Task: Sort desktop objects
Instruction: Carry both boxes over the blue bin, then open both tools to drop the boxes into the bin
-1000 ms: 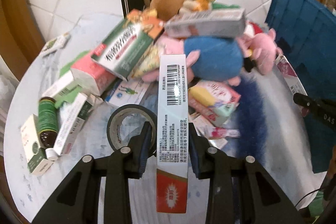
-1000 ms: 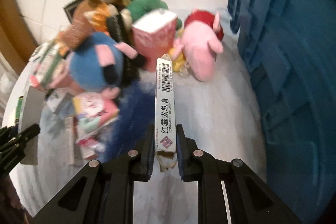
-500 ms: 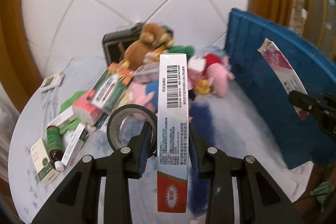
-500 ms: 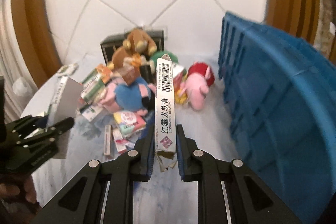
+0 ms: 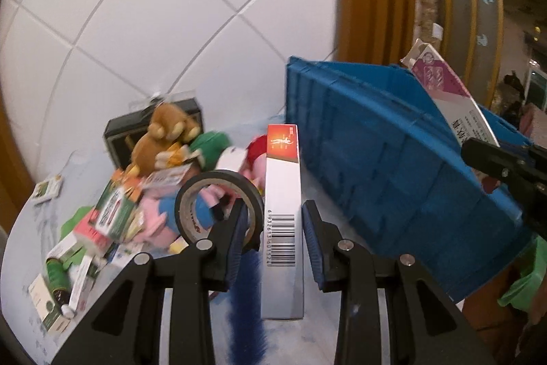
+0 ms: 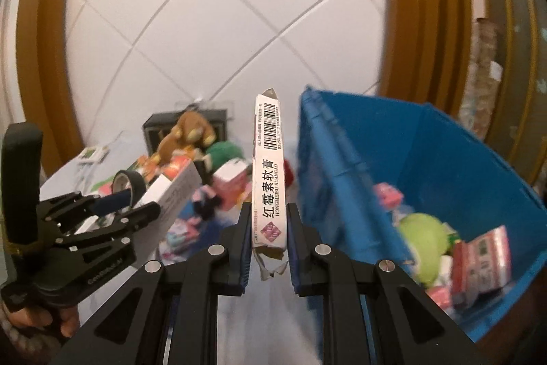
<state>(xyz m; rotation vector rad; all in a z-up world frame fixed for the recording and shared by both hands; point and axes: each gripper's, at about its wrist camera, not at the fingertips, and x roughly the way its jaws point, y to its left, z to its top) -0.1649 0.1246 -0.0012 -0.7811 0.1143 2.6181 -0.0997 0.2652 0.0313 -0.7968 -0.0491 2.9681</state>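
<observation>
**Carry 2 cartons over the bin wall and drop them inside**

The right gripper (image 6: 267, 238) is clamped on a slim ointment carton (image 6: 267, 180), which stands up from the jaws with its torn flap at the bottom, beside the near corner of the blue crate (image 6: 345, 166). The left gripper (image 5: 275, 228) grips a longer white-and-red box (image 5: 283, 228), and a roll of black tape (image 5: 218, 204) sits around its left finger. Both boxes are off the table (image 5: 24, 248), above the pile of plush toys (image 5: 164, 139) and medicine packs. I judge the step to be delivery: bring each carton fully past the crate's rim before letting go. Release 1 at a time. The tape roll may slide off too.
</observation>
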